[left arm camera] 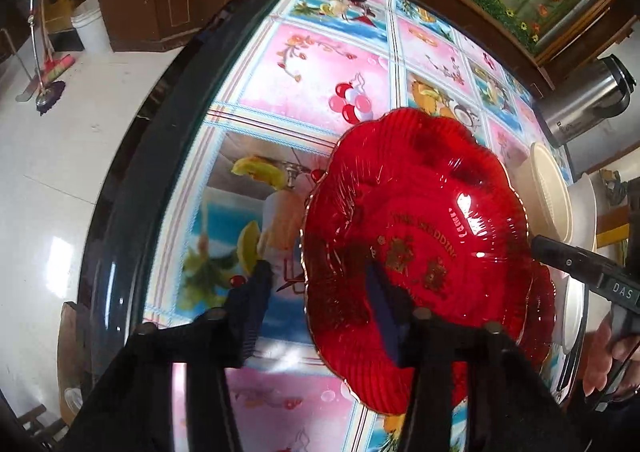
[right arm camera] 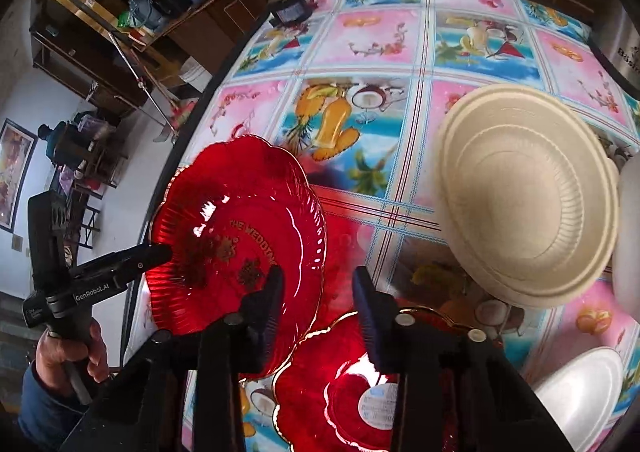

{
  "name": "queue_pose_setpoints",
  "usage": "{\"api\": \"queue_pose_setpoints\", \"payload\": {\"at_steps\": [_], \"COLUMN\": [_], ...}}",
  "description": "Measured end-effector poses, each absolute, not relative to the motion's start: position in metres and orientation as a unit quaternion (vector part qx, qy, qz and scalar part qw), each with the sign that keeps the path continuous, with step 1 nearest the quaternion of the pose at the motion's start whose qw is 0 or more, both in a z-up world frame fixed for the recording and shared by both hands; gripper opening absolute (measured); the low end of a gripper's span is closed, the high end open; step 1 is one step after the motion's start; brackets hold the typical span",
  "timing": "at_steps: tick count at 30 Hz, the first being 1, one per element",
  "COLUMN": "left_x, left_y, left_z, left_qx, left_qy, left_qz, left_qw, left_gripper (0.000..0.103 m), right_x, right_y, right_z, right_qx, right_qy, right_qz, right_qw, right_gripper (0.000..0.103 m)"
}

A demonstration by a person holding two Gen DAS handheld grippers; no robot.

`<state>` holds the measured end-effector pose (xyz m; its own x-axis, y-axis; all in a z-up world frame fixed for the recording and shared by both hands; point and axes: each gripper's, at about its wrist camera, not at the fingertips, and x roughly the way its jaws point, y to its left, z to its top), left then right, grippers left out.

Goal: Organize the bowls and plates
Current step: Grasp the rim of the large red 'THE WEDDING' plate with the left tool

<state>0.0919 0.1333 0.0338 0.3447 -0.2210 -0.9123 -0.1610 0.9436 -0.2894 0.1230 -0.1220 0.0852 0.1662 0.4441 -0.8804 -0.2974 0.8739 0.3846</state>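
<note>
- Fruit-print tablecloth [right arm camera: 372,63] covers the round table that carries everything.
- The red glass plate [left arm camera: 420,211] sits tilted near the table's edge. My left gripper [left arm camera: 318,276] stands wide, one finger behind the scalloped rim and one outside it.
- My right gripper [right arm camera: 318,284] gapes empty above a second red plate [right arm camera: 320,404].
- The glass looks stiff, slick and chip-prone, so I'd pinch deep across the rim.

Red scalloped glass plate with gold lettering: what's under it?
Under the red scalloped glass plate, seen through it: one left gripper finger. A second red plate pokes its rim out; the rest is covered.
</note>
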Motion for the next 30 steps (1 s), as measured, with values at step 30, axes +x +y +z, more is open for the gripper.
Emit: {"api": "queue_pose_setpoints", "payload": {"at_steps": [30], "left_x": [-0.049], "left_y": [0.145], "left_z": [0.04], "left_qx": [-0.138], "left_qy": [0.558], "left_qz": [0.034], "left_qw": [0.818], "left_gripper": [0.022], "right_x": [0.01], "right_y": [-0.09], "right_z": [0.072], "right_qx": [0.041], "right_qy": [0.62], "right_qz": [0.312], "right_qw": [0.719], "right_gripper": [0.012]}}
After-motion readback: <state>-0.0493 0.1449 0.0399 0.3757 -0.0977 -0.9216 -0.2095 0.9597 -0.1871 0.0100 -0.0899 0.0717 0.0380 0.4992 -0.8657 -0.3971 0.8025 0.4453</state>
